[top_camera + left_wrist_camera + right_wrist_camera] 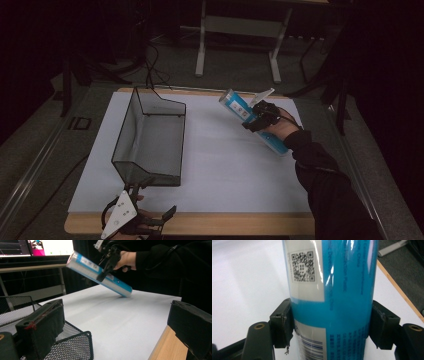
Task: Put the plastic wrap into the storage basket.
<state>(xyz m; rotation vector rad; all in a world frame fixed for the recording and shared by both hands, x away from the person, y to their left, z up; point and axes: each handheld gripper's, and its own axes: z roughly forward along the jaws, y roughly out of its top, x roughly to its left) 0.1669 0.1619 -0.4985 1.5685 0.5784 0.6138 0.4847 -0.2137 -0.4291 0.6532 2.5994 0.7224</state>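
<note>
While the white table [225, 165] spreads beneath both tools, the mesh basket [150, 137] sits just ahead of the left gripper [142, 212], whose jaws stand apart, empty. Between the right gripper's [257, 117] jaws, the blue tube [332, 290] sits clamped mid-length, tilted.

Glossy plastic-wrapped tube [332, 300], black wire-mesh basket [150, 135] (matt), wooden table edge [200, 223]

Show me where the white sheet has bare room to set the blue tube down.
Widest bare patch: the white sheet between the mesh basket and the right gripper, which is clamped on the blue tube. The basket's inside also looks bare. Tight spot: the near-left corner, where the left gripper sits by the basket's near end.
</note>
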